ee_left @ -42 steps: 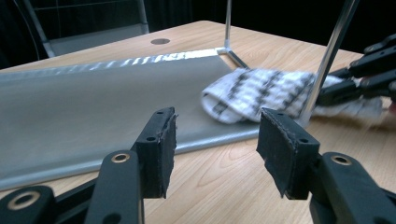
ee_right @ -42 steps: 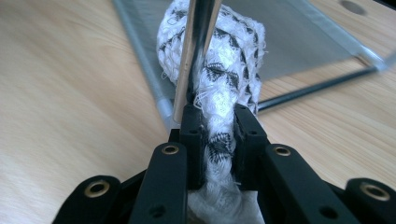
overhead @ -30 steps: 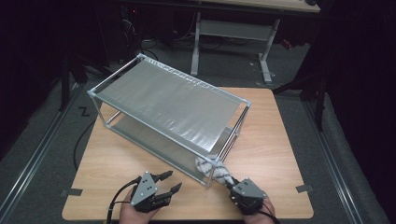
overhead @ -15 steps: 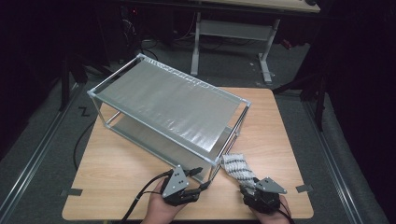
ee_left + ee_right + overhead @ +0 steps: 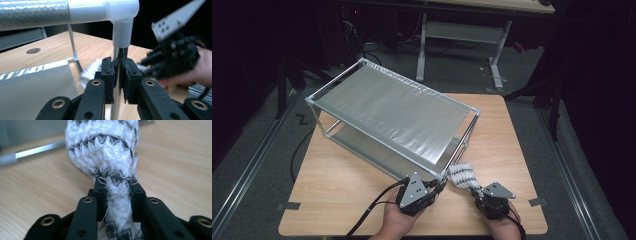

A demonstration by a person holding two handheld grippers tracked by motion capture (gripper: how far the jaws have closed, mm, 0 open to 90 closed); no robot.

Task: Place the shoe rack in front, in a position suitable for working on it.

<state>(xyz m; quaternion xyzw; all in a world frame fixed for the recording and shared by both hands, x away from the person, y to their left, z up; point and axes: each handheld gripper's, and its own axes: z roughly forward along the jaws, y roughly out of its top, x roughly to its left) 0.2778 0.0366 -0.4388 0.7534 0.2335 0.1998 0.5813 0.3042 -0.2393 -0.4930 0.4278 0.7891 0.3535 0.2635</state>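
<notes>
Lying dim beyond a wooden table, with grey floor and a desk frame at the back; standing aslant on the table, a two-tier rack with silver fabric shelves and white corner joints.

Gripping the rack's near corner post, the left gripper; jaws having just closed, pads pressing the chrome tube from both sides just below the white joint; seen from above, sitting at the rack's near corner with a hand beneath it and a cable trailing toward the table's near edge.

Clamping a white sock with dark bands, the right gripper; jaws having just closed further, cloth bunching between the pads and bulging out ahead of them; sock resting on the table in the high view, just beside the rack's near corner, right gripper behind it at the near right.

Showing blurred in the left gripper view, the right gripper and its hand, close beyond the post, with the sock pale behind the left jaw; touching or merely near the post, impossible to tell.
</notes>
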